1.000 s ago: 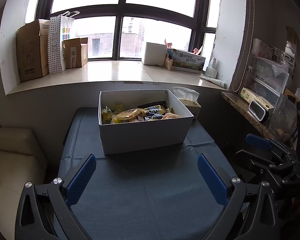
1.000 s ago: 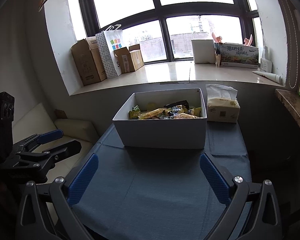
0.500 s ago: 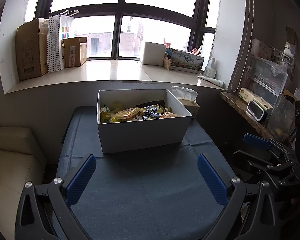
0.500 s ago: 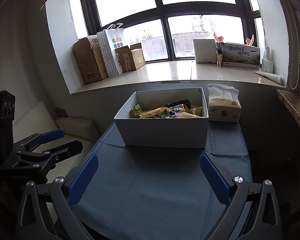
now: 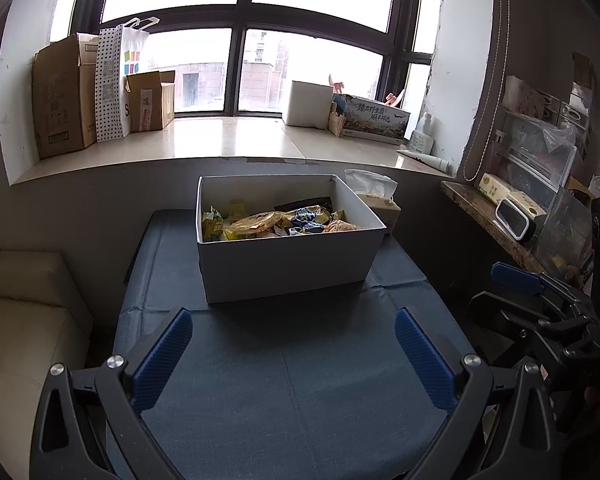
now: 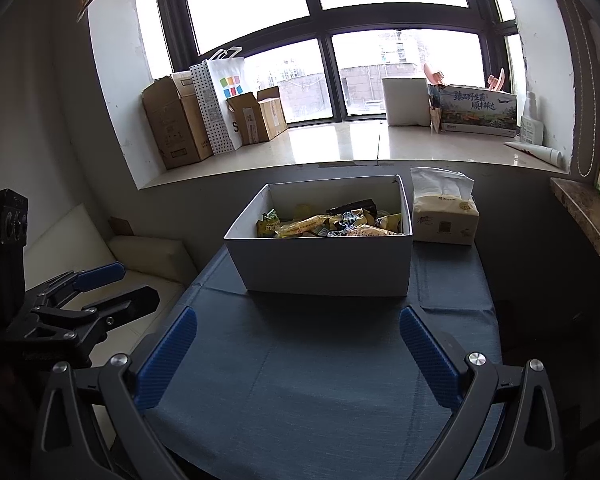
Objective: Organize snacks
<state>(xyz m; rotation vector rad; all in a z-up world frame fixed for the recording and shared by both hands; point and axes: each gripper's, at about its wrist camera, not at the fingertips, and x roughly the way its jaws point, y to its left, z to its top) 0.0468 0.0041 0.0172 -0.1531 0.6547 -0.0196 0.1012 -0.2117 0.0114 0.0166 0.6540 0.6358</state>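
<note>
White open-topped box sits toward the far end of the surface, which is covered in dark blue cloth. Inside the box: a jumble of snack packets, mostly yellow, with some green, dark and blue wrappers, lying below the rim. Tissue pack stands just beside the box on its right, a white sheet sticking up from the top. Left tool hovers over the bare near part of the cloth, blue-padded fingers spread wide, nothing between them. Right tool likewise over the near cloth, fingers spread wide, empty. Each tool shows at the edge of the other's view: they hang side by side, apart. Beyond the surface, a window ledge carries cardboard cartons and a dotted paper bag at far left, a white box and a printed carton at far right. Cream cushioned seat to the left of the surface.
</note>
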